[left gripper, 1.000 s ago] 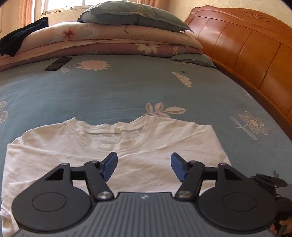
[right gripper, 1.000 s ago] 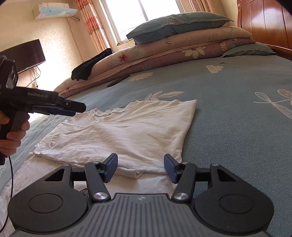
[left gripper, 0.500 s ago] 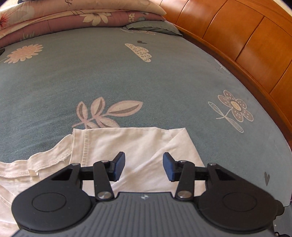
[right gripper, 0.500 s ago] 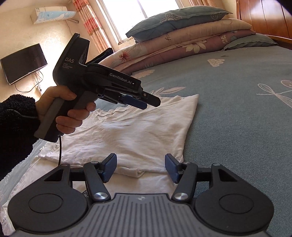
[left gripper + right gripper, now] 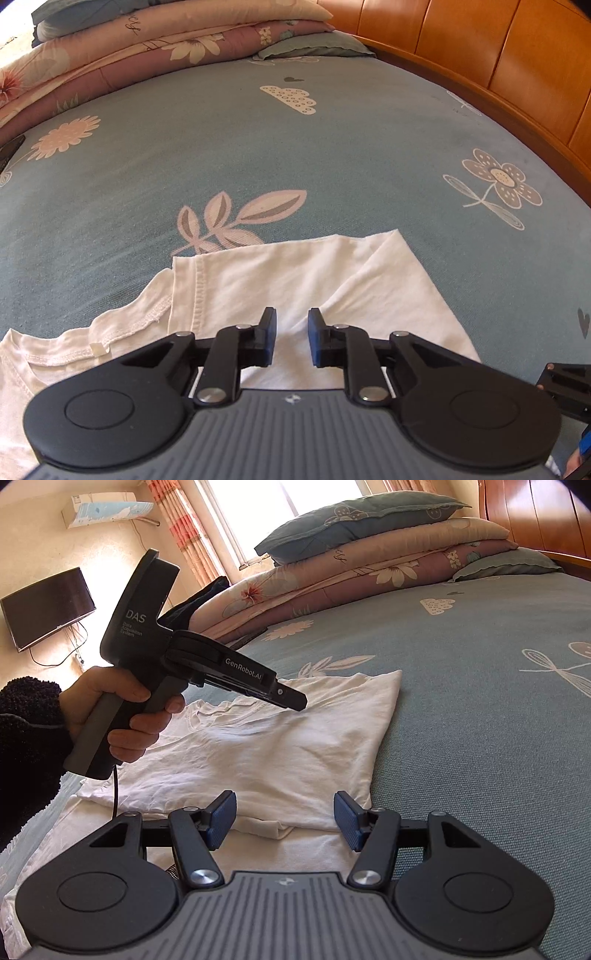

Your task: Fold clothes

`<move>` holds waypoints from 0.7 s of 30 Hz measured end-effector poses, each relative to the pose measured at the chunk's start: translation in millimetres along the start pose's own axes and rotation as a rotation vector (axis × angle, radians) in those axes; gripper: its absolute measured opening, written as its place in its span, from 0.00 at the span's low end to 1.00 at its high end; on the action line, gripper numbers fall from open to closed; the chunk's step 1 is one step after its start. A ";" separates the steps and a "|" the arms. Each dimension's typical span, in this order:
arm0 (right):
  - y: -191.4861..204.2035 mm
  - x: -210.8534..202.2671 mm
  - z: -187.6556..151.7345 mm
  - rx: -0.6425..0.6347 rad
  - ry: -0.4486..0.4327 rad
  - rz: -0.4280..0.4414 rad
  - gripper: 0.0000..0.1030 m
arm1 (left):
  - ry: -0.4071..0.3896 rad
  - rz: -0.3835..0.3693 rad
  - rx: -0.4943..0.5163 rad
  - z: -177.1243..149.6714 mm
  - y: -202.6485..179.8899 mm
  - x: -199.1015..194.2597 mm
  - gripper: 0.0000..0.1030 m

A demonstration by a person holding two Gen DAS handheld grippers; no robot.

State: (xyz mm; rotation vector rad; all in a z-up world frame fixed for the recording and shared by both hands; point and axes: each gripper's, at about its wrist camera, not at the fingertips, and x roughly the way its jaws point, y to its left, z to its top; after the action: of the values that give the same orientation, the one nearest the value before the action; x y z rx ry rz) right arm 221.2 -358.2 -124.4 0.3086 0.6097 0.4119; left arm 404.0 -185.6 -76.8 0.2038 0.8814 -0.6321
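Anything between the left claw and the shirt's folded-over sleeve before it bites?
Nothing visible. The left claw hangs just over the white shirt, its jaws closing with only a narrow gap and bare cloth showing below. The right claw waits open near the shirt's near edge, clear of it.

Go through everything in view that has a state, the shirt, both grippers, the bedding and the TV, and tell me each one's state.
white T-shirt: lying flat on the bed, partly folded, sleeve turned in.
left gripper: jaws closing, narrow gap, above the shirt's folded shoulder, no cloth pinched.
right gripper: open, at the shirt's near folded edge, holding nothing.
quilts and pillows: folded, stacked.
TV: off.
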 end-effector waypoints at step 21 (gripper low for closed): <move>1.5 -6.1 1.7 -0.012 -0.003 0.005 0.63 | 0.001 -0.184 -0.148 43.6 -39.4 50.5 0.36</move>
State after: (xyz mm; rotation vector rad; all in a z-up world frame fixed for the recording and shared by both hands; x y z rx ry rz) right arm 217.3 -360.0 -119.5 0.2990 0.6034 0.4193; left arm 432.9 -257.0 -84.8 -0.0106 0.9501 -0.7347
